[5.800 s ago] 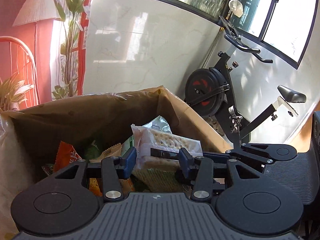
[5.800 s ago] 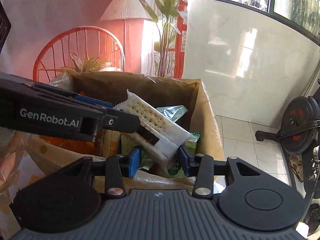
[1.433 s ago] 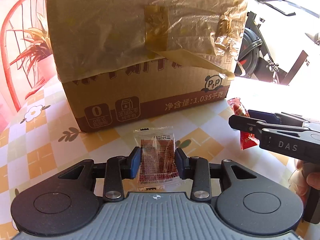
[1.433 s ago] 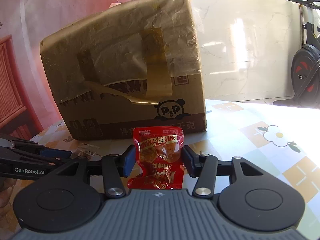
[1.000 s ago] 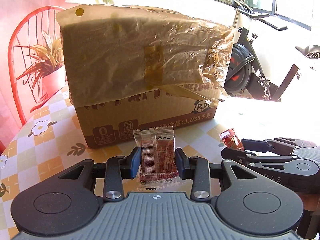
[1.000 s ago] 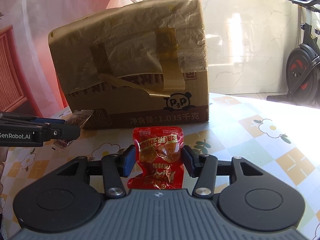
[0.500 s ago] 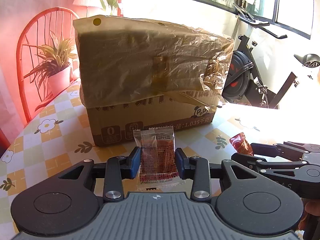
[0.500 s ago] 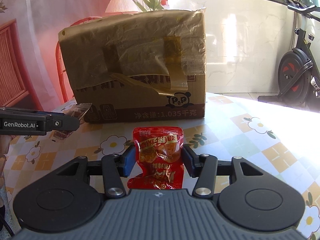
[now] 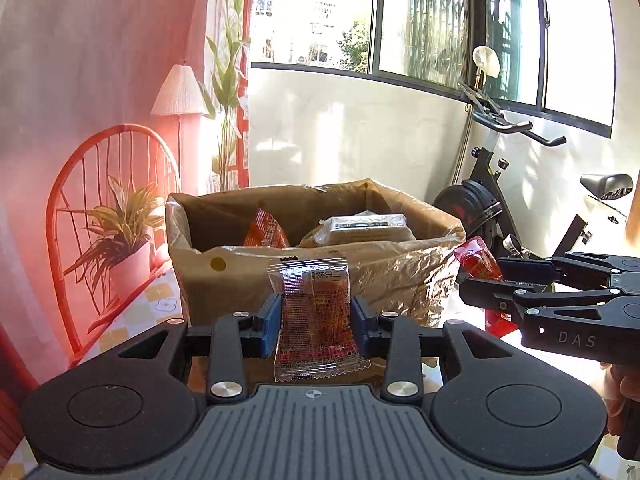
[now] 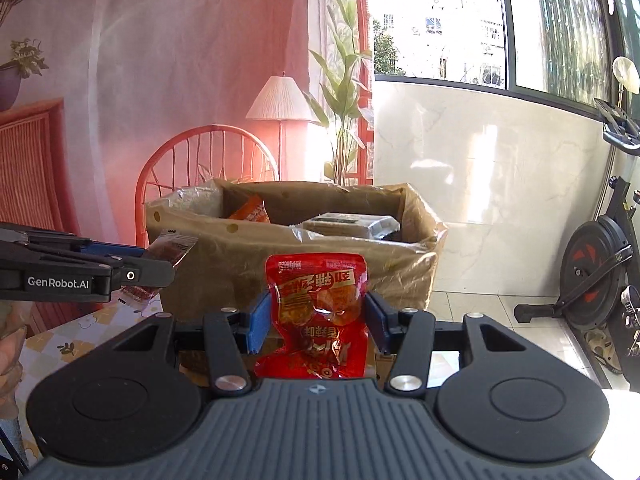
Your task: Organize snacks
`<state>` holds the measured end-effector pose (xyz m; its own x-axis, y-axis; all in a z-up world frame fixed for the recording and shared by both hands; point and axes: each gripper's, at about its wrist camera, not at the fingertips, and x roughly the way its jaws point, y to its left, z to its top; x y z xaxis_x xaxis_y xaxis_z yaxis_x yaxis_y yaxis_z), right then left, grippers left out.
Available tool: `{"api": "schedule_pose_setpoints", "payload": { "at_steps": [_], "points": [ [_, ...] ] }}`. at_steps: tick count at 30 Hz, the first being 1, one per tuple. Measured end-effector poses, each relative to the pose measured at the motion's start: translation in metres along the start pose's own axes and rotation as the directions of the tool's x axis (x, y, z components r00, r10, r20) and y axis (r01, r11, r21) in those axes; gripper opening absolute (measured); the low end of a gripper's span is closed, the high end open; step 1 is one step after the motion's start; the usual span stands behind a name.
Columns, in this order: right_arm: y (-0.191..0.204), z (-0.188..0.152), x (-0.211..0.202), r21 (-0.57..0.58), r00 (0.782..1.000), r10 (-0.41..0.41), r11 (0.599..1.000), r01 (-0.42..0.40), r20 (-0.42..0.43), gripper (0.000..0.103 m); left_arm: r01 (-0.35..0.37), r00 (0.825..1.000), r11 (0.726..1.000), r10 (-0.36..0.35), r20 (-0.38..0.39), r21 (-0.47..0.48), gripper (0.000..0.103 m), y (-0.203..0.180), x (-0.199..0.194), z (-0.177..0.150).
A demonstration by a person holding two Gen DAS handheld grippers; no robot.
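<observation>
Left wrist view: the left hand-held gripper (image 9: 315, 320) clamps a clear-wrapped brown snack packet (image 9: 314, 316) upright between its blue pads, raised before an open cardboard box (image 9: 248, 280). Just to its right, the right hand-held gripper (image 9: 486, 280) grips a red snack pouch (image 9: 476, 262) near the box's right corner. The box stands on a table (image 9: 152, 304) covered in a yellow-and-white checked cloth with flower prints; crinkled plastic film wraps the box's front wall. Inside it lie an orange packet (image 9: 266, 232) propped at the left and a pale cracker pack (image 9: 366, 226) toward the right. Behind the table stand a red wire-back chair (image 9: 108, 168) and a potted plant (image 9: 120, 232), then a pleated floor lamp (image 9: 180, 92) against a pink wall and a tall leafy plant (image 9: 226, 80) by the window. An exercise bike (image 9: 496, 176) sits at right on the tiled floor beneath sunlit windows.

Right wrist view: the red snack pouch (image 10: 316, 316) fills the gap between the right hand-held gripper's (image 10: 316, 322) pads, while the left hand-held gripper (image 10: 160, 266) enters from the left with its packet (image 10: 168, 252) level with the box rim (image 10: 256, 226). White marble-look wall panels (image 10: 480, 152) catch bright daylight.
</observation>
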<state>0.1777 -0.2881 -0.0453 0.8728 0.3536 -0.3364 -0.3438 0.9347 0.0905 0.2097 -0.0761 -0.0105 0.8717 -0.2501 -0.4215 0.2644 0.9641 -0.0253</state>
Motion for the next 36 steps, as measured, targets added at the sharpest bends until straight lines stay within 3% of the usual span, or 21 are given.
{"api": "schedule_pose_setpoints", "payload": {
  "at_steps": [9, 11, 17, 21, 24, 26, 28, 30, 32, 36],
  "points": [
    [0.003, 0.076, 0.054, -0.061, 0.999, 0.023, 0.998, -0.021, 0.036, 0.052, -0.006, 0.999, 0.999, 0.008, 0.052, -0.038, 0.039, 0.027, 0.017, 0.064],
    [0.002, 0.081, 0.071, -0.047, 1.000, 0.025, 0.999, -0.024, 0.018, 0.052, 0.007, 0.999, 0.999, -0.005, 0.045, -0.040, 0.039, 0.034, 0.029, 0.073],
    [0.001, 0.075, 0.119, 0.013, 0.998, 0.023, 1.000, -0.022, -0.060, 0.052, -0.045, 0.998, 0.996, 0.042, -0.045, -0.074, 0.039, 0.056, 0.069, 0.080],
    [0.010, 0.072, 0.135, -0.014, 0.994, 0.028, 0.999, -0.030, -0.105, 0.053, -0.067, 0.996, 0.995, 0.061, -0.068, -0.076, 0.041, 0.065, 0.084, 0.079],
    [0.013, 0.071, 0.142, -0.017, 0.991, 0.024, 1.000, -0.027, -0.129, 0.057, -0.061, 0.996, 0.995, 0.056, -0.067, -0.076, 0.047, 0.066, 0.087, 0.078],
    [0.014, 0.071, 0.143, -0.023, 0.989, 0.002, 1.000, -0.006, -0.146, 0.059, -0.061, 0.996, 0.995, 0.055, -0.073, -0.081, 0.067, 0.068, 0.087, 0.077],
    [0.013, 0.071, 0.137, -0.020, 0.989, -0.014, 1.000, 0.011, -0.146, 0.070, -0.055, 0.996, 0.995, 0.049, -0.079, -0.079, 0.076, 0.069, 0.085, 0.077],
    [0.009, 0.072, 0.128, 0.006, 0.992, -0.018, 1.000, 0.019, -0.128, 0.075, -0.061, 0.995, 0.996, 0.056, -0.078, -0.064, 0.078, 0.066, 0.080, 0.078],
    [0.007, 0.074, 0.118, 0.019, 0.993, -0.017, 1.000, 0.020, -0.119, 0.079, -0.083, 0.994, 0.995, 0.080, -0.074, -0.047, 0.087, 0.063, 0.074, 0.080],
    [0.010, 0.079, 0.092, 0.027, 0.993, -0.048, 0.998, 0.051, -0.105, 0.084, -0.054, 0.997, 0.998, 0.052, -0.060, -0.030, 0.089, 0.057, 0.053, 0.087]
  ]
}}
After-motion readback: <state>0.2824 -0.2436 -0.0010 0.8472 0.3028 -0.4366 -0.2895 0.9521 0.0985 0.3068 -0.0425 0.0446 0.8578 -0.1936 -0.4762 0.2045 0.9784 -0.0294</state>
